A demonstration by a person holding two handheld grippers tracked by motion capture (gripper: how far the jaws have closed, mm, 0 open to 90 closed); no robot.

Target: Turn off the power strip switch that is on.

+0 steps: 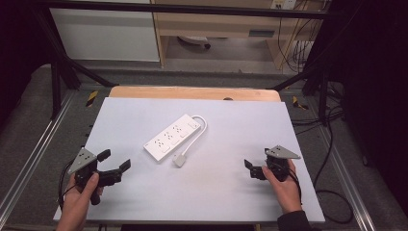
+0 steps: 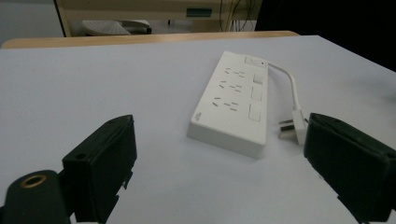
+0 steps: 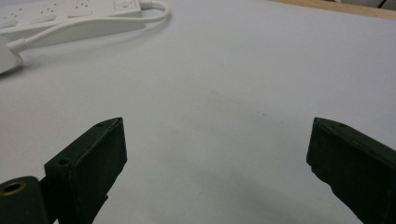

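The left gripper (image 1: pixel 115 161), matte black blocky plastic under a grey three-cornered plate, rests at the near left of the smooth pale grey table sheet (image 1: pixel 216 192) with its jaws spread wide and nothing between them. Ahead of it and slightly to its right, well apart, lies the long white glossy plastic power strip (image 2: pixel 233 100), flat, with three rows of sockets and square switches; its rounded white cable (image 2: pixel 290 81) loops back to a white plug (image 2: pixel 294 128) lying just beside the strip. The right gripper (image 1: pixel 248 168), same black build, sits at the near right, jaws equally wide and empty; from it the strip lies far ahead to its left, cut off at the frame edge.
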